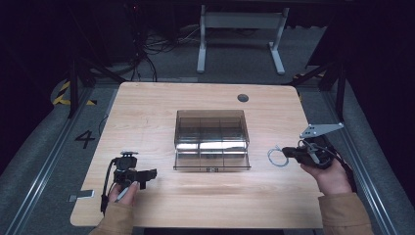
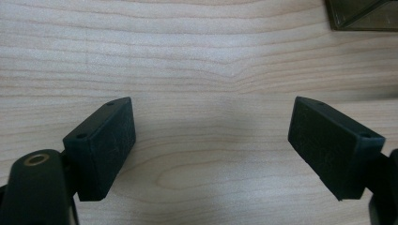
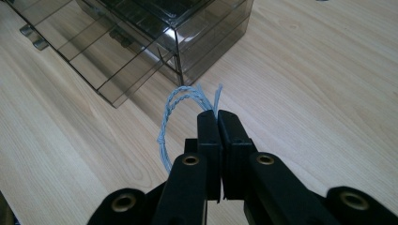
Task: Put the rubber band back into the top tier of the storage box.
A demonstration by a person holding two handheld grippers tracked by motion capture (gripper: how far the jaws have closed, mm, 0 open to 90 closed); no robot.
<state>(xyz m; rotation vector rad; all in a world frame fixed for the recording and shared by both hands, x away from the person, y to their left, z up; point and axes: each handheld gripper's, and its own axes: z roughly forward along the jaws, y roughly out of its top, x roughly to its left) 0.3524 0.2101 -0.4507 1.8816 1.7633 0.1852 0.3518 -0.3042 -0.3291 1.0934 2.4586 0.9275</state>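
Right gripper was clamped fully closed on a loop of light blue twisted wire, pinched near one end, with the rest of the loop arcing up and left of the jaws. In the high view the wire hung just off the gripper tip, over the table, right of the smoky clear drawer box and a little apart from it.

Left gripper was wide open, holding nothing, low over bare wood near the table's front-left.

Our read: the wire was headed for the pulled-out drawer tray. To do it well, we would have kept the pinch tight, carried the loop in above the front lip, lowered it between the dividers, then released. The springy loop could have snagged the tray wall. We could have used the left gripper to steady the box.

The wire looked thin, twisted pair-style, kinked at one knot, stiff enough to hold its curve. The tray's compartments appeared mostly empty; the dark plastic made that hard to confirm.
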